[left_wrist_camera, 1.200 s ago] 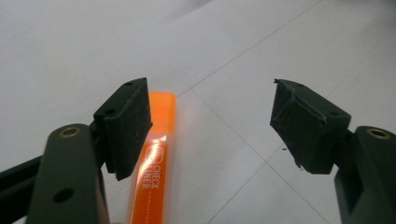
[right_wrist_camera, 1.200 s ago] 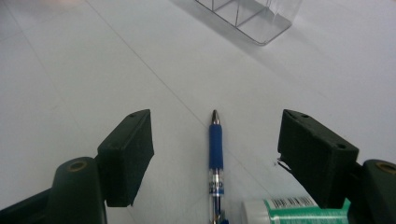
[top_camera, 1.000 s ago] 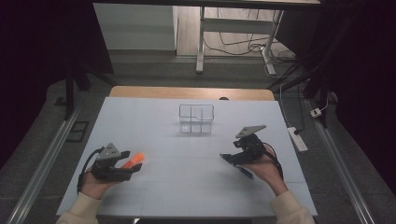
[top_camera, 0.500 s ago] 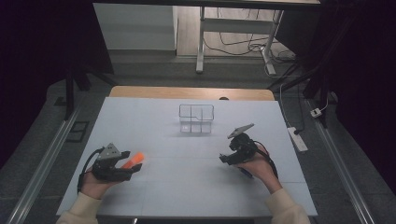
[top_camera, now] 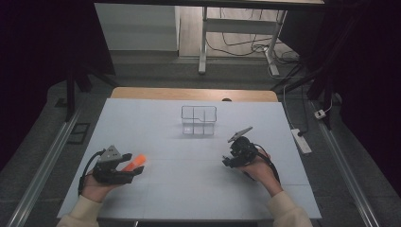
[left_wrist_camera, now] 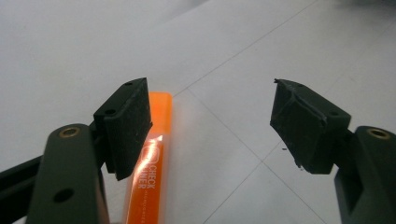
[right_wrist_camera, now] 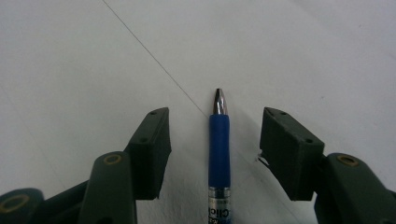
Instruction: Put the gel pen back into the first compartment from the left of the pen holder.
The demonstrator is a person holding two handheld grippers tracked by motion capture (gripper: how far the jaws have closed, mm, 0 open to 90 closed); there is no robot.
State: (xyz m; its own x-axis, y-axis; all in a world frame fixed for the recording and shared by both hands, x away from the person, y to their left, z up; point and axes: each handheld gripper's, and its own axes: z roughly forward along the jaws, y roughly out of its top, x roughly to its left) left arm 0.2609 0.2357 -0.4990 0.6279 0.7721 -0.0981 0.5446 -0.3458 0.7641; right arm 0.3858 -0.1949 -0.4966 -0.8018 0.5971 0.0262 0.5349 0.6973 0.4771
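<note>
My right claw (right_wrist_camera: 215,156) has just been closing, its jaws not yet touching the pen (right_wrist_camera: 219,154) lying between them on the table (right_wrist_camera: 280,51). It could roll and slip out. My left claw (left_wrist_camera: 212,123) stands open, highlighter (left_wrist_camera: 152,163) against one jaw.

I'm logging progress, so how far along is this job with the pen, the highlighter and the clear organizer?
Nothing is in the organizer yet. Right gripper straddles the pen, its jaws just closing, not gripping. Left gripper is open beside the highlighter. Grasping and placing both remain.
</note>
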